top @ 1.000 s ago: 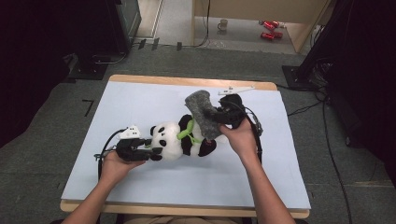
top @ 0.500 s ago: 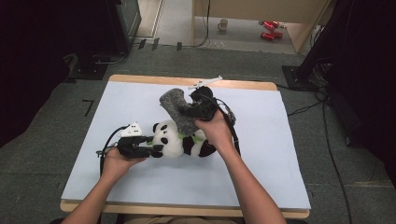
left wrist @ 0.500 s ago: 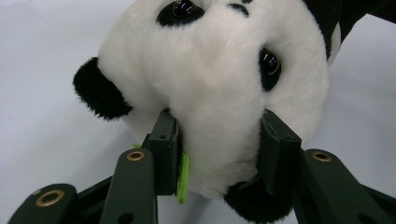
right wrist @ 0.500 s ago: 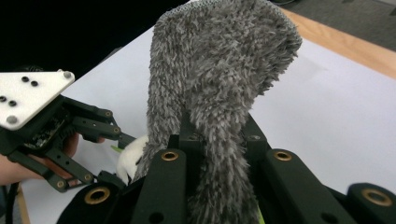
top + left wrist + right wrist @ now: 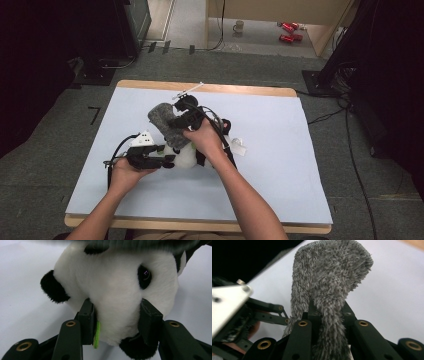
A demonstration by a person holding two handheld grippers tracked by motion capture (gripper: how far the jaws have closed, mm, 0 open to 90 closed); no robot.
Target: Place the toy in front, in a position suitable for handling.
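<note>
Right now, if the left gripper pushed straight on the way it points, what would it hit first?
The plush panda's head: the left gripper already has its jaws clamped on the head, so nothing lies between them. Beyond it, the right gripper holds a grey fuzzy cloth above.

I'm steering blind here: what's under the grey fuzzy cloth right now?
The panda plush lies beneath the grey cloth, head clamped by the left gripper. Its body is hidden by the right hand.

A pale blue mat (image 5: 280, 165) covers the wooden table (image 5: 240, 90). On the floor beyond it stands a mug (image 5: 239, 25), with two red cans (image 5: 286, 32) lying just right of it.
</note>
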